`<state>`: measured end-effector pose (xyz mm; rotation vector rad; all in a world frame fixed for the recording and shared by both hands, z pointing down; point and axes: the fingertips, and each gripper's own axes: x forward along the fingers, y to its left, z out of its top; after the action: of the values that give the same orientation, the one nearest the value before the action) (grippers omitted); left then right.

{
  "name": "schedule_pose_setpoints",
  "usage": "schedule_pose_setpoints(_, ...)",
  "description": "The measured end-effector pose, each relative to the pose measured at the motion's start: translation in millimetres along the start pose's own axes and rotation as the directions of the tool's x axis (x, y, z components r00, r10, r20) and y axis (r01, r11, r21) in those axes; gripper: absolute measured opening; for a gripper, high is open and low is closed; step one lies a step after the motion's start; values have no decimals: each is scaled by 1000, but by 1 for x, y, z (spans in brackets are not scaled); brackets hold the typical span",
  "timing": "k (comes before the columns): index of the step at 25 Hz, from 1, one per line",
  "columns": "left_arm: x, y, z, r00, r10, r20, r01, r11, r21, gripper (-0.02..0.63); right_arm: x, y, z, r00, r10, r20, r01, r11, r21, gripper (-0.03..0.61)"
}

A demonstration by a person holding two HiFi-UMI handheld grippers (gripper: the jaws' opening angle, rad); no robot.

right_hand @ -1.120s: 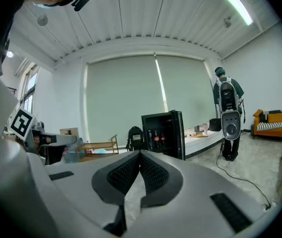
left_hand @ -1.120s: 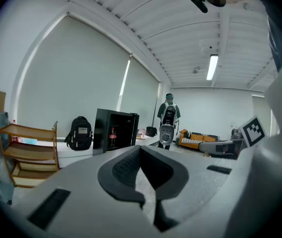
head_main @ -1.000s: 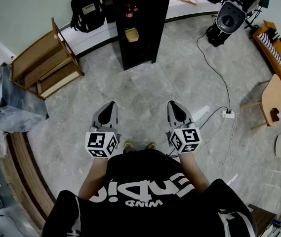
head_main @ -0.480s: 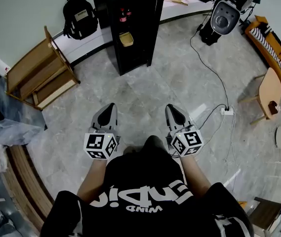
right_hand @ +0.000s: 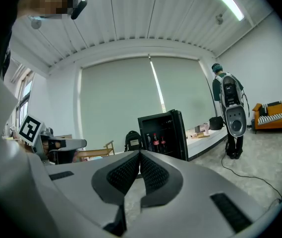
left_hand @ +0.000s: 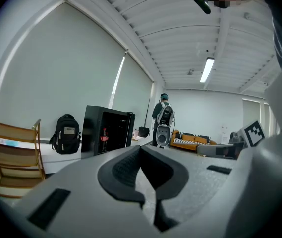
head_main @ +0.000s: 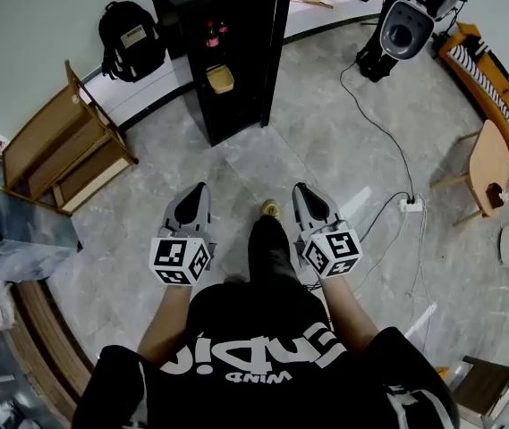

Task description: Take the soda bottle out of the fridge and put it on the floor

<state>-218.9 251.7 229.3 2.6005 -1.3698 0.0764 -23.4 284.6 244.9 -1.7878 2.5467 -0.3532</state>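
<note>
- Soda bottle [head_main: 209, 32]: upright on an upper shelf of the black fridge [head_main: 270, 34], in a short row of red-labelled bottles. It is well apart from both of my tools and not yet touched. I cannot tell which bottle of the row is meant.
- Left gripper [head_main: 199, 193]: pads pressed together with nothing between them, held level and pointing toward the fridge.
- Right gripper [head_main: 301, 189]: pads likewise pressed together and empty, carried beside the left one.
- Shoe [head_main: 270, 208]: now planted on the floor between the two tools, with my leg swung forward. A second ago both feet sat back under me.
- Fridge, change noted: it has slid left and sits a little nearer in the head view than a second ago, while the tools keep their pose. I judge this to be the walk-up, with reaching not yet begun.
- Fridge door: already swung open, so no door step remains.
- Yellow container [head_main: 221, 79]: on the shelf below the bottles.
- Backpack [head_main: 127, 38]: against the wall, left of the fridge.
- Wooden rack [head_main: 62, 146]: tipped on the floor further left.
- Power strip [head_main: 412, 206]: on the floor to my right, with its cable running off toward the far wall.
- Next need, by my reckoning: close the remaining gap, then spread one pair of pads ahead of the bottle.
</note>
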Motion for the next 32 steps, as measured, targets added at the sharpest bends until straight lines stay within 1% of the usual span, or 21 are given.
schedule_pose_setpoints(6,73,27,19,1000,19,13,-19,1000,7,8,74,-45,24,1000,28,-1,-28,999,-30,25)
schedule_pose_setpoints(10,130,46,40,998,53,18,-53,998,13,8,132,-74,49,997,81,-19,-82,995,-49,25)
schedule_pose_setpoints(14,183,59,62,995,95,40,-95,995,2,8,184,-103,77,990,140,-16,-141,988,-61,25)
schedule_pose_setpoints(18,229,71,75,990,135,49,-135,991,-12,7,229,-129,93,982,188,-31,-189,979,-69,25)
schedule_pose_setpoints(22,258,83,82,983,173,56,-172,985,-23,8,262,-145,98,974,221,-53,-224,972,-76,25)
schedule_pose_setpoints(25,275,93,87,981,184,56,-183,983,-29,7,285,-149,101,970,235,-62,-240,968,-79,25)
schedule_pose_setpoints(29,297,108,93,984,173,44,-172,985,-30,8,312,-150,105,969,239,-63,-243,967,-77,25)
schedule_pose_setpoints(32,315,121,98,988,151,43,-150,988,-24,8,330,-155,109,975,216,-54,-219,973,-68,25)
